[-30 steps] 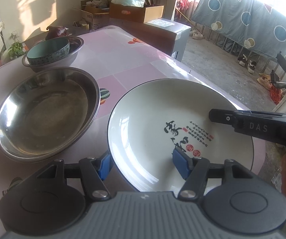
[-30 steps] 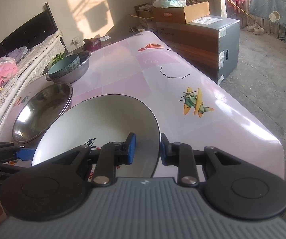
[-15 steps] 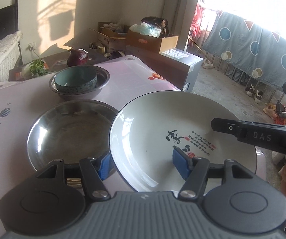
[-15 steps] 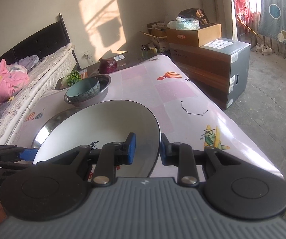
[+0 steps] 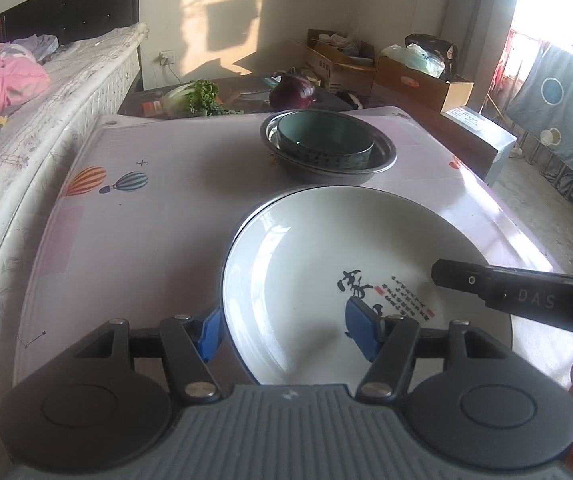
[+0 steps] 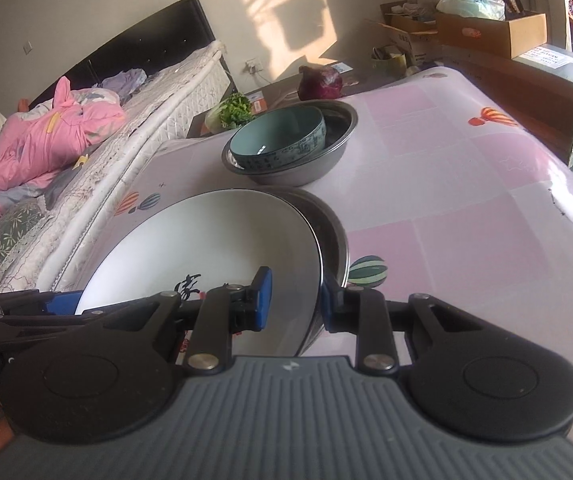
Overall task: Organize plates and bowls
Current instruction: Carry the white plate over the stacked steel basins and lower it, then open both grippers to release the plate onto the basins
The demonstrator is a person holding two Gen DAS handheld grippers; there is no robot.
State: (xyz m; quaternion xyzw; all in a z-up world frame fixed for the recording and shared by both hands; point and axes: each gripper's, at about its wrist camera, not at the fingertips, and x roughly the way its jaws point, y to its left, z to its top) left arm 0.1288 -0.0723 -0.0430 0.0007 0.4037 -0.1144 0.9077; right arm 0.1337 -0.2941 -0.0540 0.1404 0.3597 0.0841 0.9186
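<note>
Since a second ago I've carried the plate point(image 5: 326, 272) leftward, and it now sits over the steel pan point(image 6: 332, 236), which shows only as a dark rim past the plate's right edge. My left gripper point(image 5: 282, 330) spans the near-left rim, fingers set fairly wide, one outside and one on the face; I can't tell if they truly pinch. My right gripper point(image 6: 294, 300) is clamped narrow on the opposite rim. The plate tilts, its left side higher in the right view. The pan lies straight below, so the coming move is down, both hands level. A teal bowl point(image 5: 324, 140) nested in a steel bowl point(image 5: 382, 160) stands beyond on the surface point(image 5: 158, 216).
</note>
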